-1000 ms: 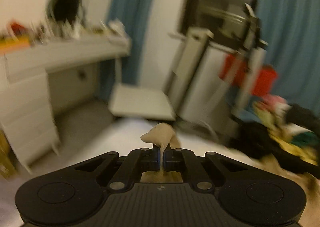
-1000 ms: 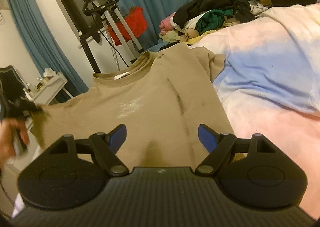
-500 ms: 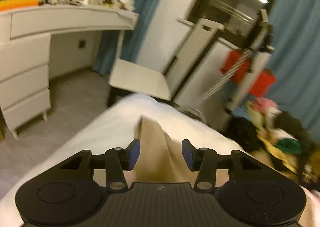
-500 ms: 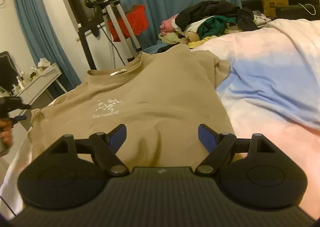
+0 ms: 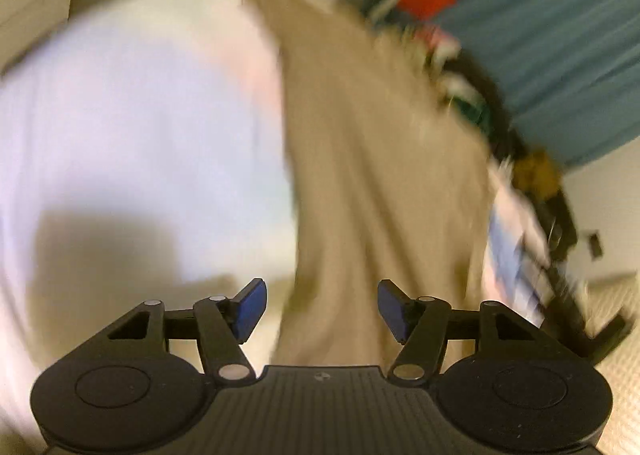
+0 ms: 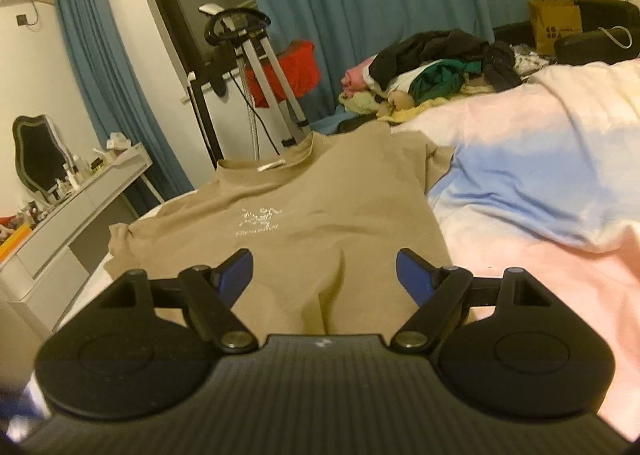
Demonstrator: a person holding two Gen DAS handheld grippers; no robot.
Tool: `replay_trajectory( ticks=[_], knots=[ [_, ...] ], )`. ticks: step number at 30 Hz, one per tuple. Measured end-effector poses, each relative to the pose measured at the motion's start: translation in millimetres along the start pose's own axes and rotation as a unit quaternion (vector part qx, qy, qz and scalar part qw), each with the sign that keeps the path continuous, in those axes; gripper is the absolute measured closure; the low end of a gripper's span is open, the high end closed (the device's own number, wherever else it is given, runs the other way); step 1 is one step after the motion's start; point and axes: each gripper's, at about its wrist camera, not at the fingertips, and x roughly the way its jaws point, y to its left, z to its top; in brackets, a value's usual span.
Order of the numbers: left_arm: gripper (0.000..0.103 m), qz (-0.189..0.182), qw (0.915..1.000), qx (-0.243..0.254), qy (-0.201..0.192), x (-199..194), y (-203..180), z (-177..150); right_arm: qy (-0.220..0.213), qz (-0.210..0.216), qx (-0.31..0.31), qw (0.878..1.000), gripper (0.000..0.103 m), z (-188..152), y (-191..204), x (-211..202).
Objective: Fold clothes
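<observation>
A tan T-shirt (image 6: pixel 304 223) with a white chest print lies spread face up on the bed, collar at the far end. My right gripper (image 6: pixel 324 275) is open and empty, just above the shirt's near hem. In the blurred left wrist view the shirt (image 5: pixel 372 183) runs away from me on the pale bedcover (image 5: pixel 140 127). My left gripper (image 5: pixel 318 305) is open and empty over the shirt's near left edge.
A pile of mixed clothes (image 6: pixel 436 63) lies at the far end of the bed. A garment steamer stand (image 6: pixel 256 67) and a red item stand behind the collar. A white dresser (image 6: pixel 68 215) is at the left. The pink and blue duvet (image 6: pixel 540 183) covers the right side.
My left gripper let go of the shirt's sleeve, opened, and swung fast over the shirt's near edge. The shirt now lies flat. My right gripper stayed open, nearly still.
</observation>
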Motion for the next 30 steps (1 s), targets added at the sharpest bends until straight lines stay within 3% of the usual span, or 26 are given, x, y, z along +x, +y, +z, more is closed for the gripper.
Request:
replay_trajectory(
  ticks=[4, 9, 12, 14, 17, 21, 27, 30],
  knots=[
    [0.04, 0.034, 0.9973, -0.017, 0.063, 24.1, 7.0, -36.8, 0.003, -0.001, 0.004, 1.0, 0.023, -1.5, 0.4, -13.5],
    [0.045, 0.011, 0.9973, -0.03, 0.066, 35.1, 7.1, -43.6, 0.01, 0.004, 0.01, 1.0, 0.023, -4.4, -0.7, -18.2],
    [0.063, -0.011, 0.9971, -0.032, 0.068, 38.4, 7.8, -45.7, 0.003, -0.003, -0.013, 1.0, 0.023, -6.9, 1.0, -21.7],
    [0.091, -0.003, 0.9975, -0.011, 0.07, 36.4, 5.4, -46.6, 0.003, -0.005, -0.016, 1.0, 0.023, -8.1, -1.3, -23.1],
    [0.096, 0.005, 0.997, 0.033, 0.07, 22.7, 2.1, -44.6, 0.004, -0.006, -0.013, 1.0, 0.023, -7.5, -6.0, -24.1],
    [0.098, 0.053, 0.9937, 0.08, 0.058, -15.7, 3.2, -34.4, -0.004, -0.008, 0.003, 1.0, 0.023, -1.5, -12.1, -26.5],
    [0.098, 0.161, 0.9833, 0.076, 0.037, -49.2, 14.5, -1.7, -0.013, -0.007, 0.029, 0.999, 0.023, 7.0, -17.8, -26.9],
    [0.097, 0.172, 0.9819, 0.075, 0.025, -47.3, 10.9, -2.4, -0.015, -0.007, 0.036, 0.999, 0.023, 11.5, -21.1, -31.0]
  ],
)
